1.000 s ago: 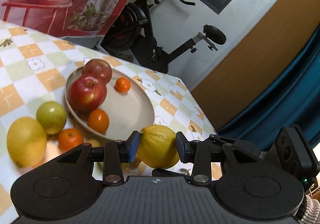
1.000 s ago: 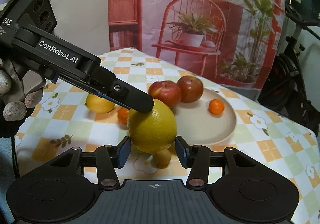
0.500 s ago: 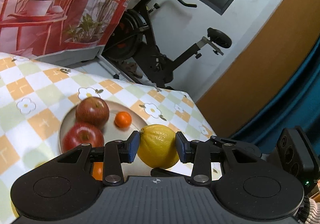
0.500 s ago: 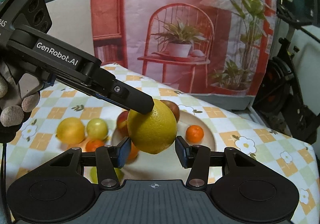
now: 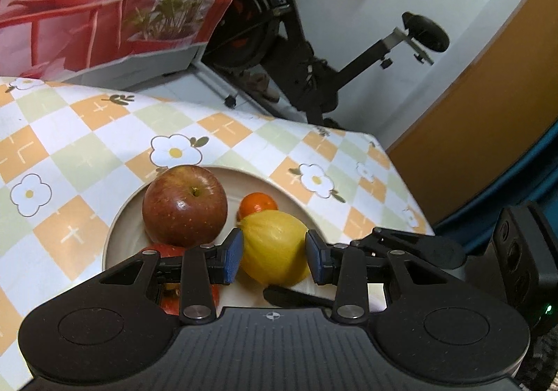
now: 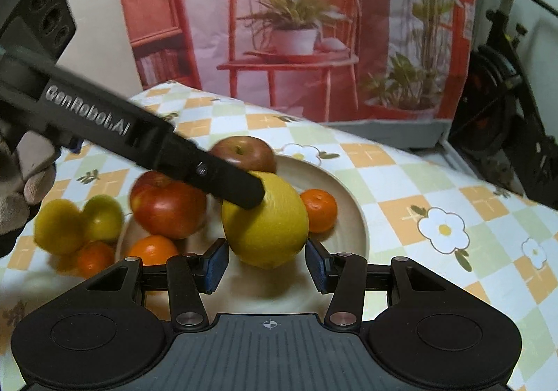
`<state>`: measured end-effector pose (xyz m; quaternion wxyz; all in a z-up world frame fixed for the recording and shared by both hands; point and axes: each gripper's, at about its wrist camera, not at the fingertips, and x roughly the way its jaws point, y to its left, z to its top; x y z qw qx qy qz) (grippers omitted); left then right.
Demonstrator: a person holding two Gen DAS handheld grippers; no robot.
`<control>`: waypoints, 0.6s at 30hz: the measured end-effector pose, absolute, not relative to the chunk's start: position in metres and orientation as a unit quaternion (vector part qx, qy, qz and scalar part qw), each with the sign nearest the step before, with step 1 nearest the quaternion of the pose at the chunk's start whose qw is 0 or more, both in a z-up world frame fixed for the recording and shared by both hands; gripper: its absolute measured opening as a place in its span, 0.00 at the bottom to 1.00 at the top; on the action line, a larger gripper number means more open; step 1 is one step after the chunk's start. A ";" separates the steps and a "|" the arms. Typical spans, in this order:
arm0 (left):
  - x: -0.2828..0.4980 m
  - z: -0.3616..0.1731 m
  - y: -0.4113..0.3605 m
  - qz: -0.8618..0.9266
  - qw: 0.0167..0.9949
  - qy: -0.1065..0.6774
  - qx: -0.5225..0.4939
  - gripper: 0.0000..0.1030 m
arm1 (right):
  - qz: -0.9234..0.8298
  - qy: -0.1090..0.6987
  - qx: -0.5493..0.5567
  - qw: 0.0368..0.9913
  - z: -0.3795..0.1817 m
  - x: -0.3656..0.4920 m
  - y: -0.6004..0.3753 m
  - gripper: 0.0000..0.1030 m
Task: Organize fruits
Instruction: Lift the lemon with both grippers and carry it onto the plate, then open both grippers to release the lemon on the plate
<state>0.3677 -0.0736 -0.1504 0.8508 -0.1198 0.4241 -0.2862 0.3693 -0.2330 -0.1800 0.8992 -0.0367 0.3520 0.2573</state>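
Both grippers have carried the lemon (image 6: pixel 266 220) from beside the plate to over the plate (image 6: pixel 352 202), near its middle. The checked table (image 5: pixel 69 147) is biggest; the plate sits near its right edge. On the plate lie two red apples (image 5: pixel 185 204) and small oranges (image 6: pixel 319 209). The left gripper (image 5: pixel 273 257) squeezes the lemon between both pads. The right gripper (image 6: pixel 266 265) is partly open under the lemon; whether its pads touch is unclear.

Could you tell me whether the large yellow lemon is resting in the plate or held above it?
Held above: the large yellow lemon sits in the left gripper over the beige plate.
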 end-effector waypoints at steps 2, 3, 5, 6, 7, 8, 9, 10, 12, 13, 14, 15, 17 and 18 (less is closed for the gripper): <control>0.371 -0.152 -0.074 -0.286 0.852 0.423 -0.116 0.35 | 0.257 0.351 -0.023 0.900 -0.183 0.376 -0.236 0.43; 0.373 -0.152 -0.074 -0.284 0.854 0.422 -0.113 0.35 | 0.258 0.351 -0.018 0.900 -0.182 0.378 -0.237 0.43; 0.375 -0.150 -0.071 -0.281 0.854 0.422 -0.118 0.35 | 0.259 0.353 -0.023 0.899 -0.182 0.382 -0.235 0.43; 0.377 -0.150 -0.070 -0.280 0.854 0.422 -0.121 0.35 | 0.261 0.352 -0.026 0.898 -0.182 0.383 -0.234 0.43; 0.378 -0.149 -0.068 -0.279 0.854 0.422 -0.126 0.35 | 0.264 0.351 -0.031 0.898 -0.182 0.384 -0.233 0.43; 0.380 -0.148 -0.069 -0.277 0.854 0.421 -0.128 0.35 | 0.265 0.351 -0.034 0.898 -0.181 0.384 -0.232 0.43; 0.381 -0.147 -0.068 -0.277 0.855 0.419 -0.129 0.35 | 0.265 0.349 -0.039 0.898 -0.181 0.384 -0.230 0.44; 0.381 -0.146 -0.069 -0.278 0.855 0.417 -0.129 0.35 | 0.265 0.349 -0.042 0.898 -0.181 0.386 -0.229 0.44; 0.380 -0.144 -0.070 -0.281 0.856 0.414 -0.128 0.35 | 0.264 0.348 -0.047 0.898 -0.181 0.387 -0.227 0.44; 0.379 -0.142 -0.071 -0.282 0.857 0.412 -0.125 0.35 | 0.264 0.347 -0.048 0.899 -0.181 0.387 -0.226 0.44; 0.379 -0.141 -0.072 -0.283 0.858 0.410 -0.124 0.35 | 0.263 0.347 -0.049 0.899 -0.181 0.387 -0.225 0.44; 0.377 -0.140 -0.072 -0.283 0.859 0.408 -0.122 0.35 | 0.262 0.347 -0.049 0.899 -0.181 0.387 -0.224 0.44; 0.377 -0.138 -0.075 -0.281 0.862 0.405 -0.117 0.35 | 0.258 0.347 -0.051 0.900 -0.181 0.386 -0.223 0.44; 0.375 -0.136 -0.075 -0.279 0.864 0.403 -0.114 0.35 | 0.255 0.347 -0.054 0.901 -0.181 0.385 -0.222 0.44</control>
